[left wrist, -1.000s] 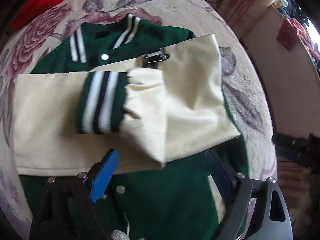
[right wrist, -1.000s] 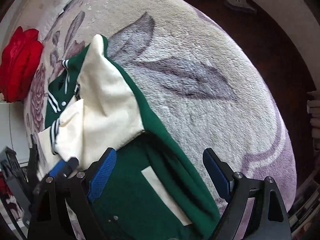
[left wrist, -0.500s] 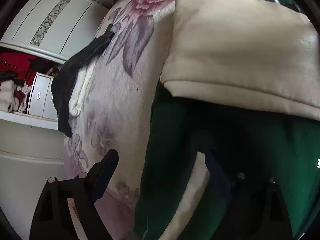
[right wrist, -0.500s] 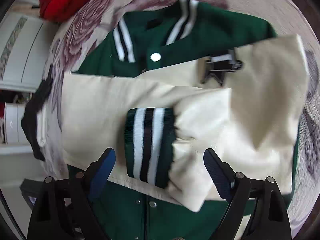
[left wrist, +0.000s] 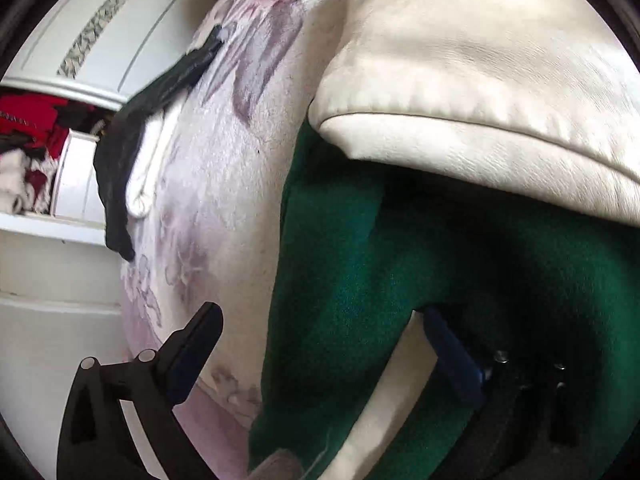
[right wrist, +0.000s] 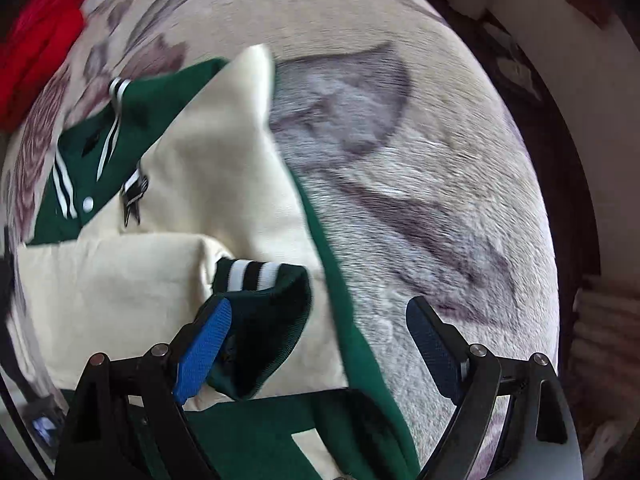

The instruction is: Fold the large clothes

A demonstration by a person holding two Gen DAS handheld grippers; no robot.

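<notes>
beneath the wide-open left claw, jacket hem; striped cuff only under the open, empty right claw

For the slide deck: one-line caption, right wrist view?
Open right gripper over green jacket with cream sleeves folded across, on floral blanket.

1. L gripper: jaws wide apart, have just been opening further. Angled steeply down, set across the side edge of the jacket; pads not pressing on it.
2. L fingers: one black finger over the bedspread, the other over green cloth, dim in shadow.
3. R gripper: jaws wide apart, pointing straight down, nothing gripped.
4. R view motion-blurred.
</notes>
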